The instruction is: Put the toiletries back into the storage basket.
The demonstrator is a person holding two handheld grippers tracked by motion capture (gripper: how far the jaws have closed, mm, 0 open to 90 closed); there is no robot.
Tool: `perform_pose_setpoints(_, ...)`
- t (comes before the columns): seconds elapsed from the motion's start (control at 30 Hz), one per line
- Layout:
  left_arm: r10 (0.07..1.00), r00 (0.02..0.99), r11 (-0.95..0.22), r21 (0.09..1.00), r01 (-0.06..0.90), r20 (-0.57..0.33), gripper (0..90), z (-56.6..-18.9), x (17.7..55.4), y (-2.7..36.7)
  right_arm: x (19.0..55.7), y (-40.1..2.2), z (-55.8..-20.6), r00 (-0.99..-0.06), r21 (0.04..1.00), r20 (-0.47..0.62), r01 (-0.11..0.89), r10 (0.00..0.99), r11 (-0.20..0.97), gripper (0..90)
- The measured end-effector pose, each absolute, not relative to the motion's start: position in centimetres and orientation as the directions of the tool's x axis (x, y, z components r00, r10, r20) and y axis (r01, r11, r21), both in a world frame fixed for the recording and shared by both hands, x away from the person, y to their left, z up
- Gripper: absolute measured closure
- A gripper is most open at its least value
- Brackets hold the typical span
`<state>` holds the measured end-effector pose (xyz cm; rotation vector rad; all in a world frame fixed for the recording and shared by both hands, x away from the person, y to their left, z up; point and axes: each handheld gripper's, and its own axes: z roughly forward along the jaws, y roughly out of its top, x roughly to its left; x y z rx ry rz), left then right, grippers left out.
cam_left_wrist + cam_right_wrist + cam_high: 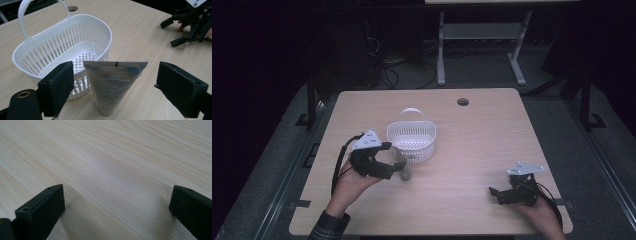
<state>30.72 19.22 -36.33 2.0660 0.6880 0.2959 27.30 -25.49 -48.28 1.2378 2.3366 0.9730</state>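
Currently the left claw (113,87) is released, jaws wide either side of the grey squeeze tube (113,85), not touching. Tube stands upright on its cap, lower centre of frame, touching the white slotted plastic basket (62,52) behind it. Right claw (502,192) also released, well apart, lower right of the wooden surface (477,145).

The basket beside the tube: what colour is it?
White, with slotted walls; the basket shows best in the left gripper view.

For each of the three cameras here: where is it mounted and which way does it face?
High view: above the person's side, looking forward and down on the pale wooden table; forearms, both grippers show.
Left gripper view: on the left gripper, open jaws flanking an upright grey squeeze tube beside a white slotted plastic basket.
Right gripper view: on the right gripper, facing bare tabletop.
Shared: tube, basket.
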Motion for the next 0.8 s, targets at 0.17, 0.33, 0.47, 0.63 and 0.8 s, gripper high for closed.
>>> perform_pose_setpoints(0.17, 0.576, 0.816, -0.431, 0.828, 0.358, -0.054, 13.6, -36.6, 31.0, 18.5, 27.3, -25.5, -48.3, -0.572, 0.698, 0.032, 0.600, 0.820, 0.392, 0.0)
perform_pose_setpoints(0.33, 0.578, 0.815, -0.443, 0.823, 0.355, -0.041, 13.6, -36.9, 31.4, 17.8, 27.3, -25.5, -48.3, -0.572, 0.698, 0.033, 0.600, 0.819, 0.391, 0.0)
perform_pose_setpoints(0.47, 0.578, 0.815, -0.450, 0.819, 0.355, -0.036, 13.6, -37.1, 31.7, 17.3, 27.3, -25.5, -48.3, -0.572, 0.698, 0.032, 0.600, 0.819, 0.391, 0.0)
perform_pose_setpoints(0.63, 0.586, 0.810, -0.461, 0.812, 0.358, -0.024, 14.3, -37.3, 31.8, 17.0, 27.3, -25.5, -48.3, -0.572, 0.698, 0.032, 0.600, 0.819, 0.391, 0.0)
perform_pose_setpoints(0.8, 0.596, 0.802, -0.455, 0.815, 0.360, -0.021, 24.6, -37.3, 31.7, 17.1, 27.2, -25.5, -48.3, -0.573, 0.697, 0.032, 0.600, 0.819, 0.392, 0.0)
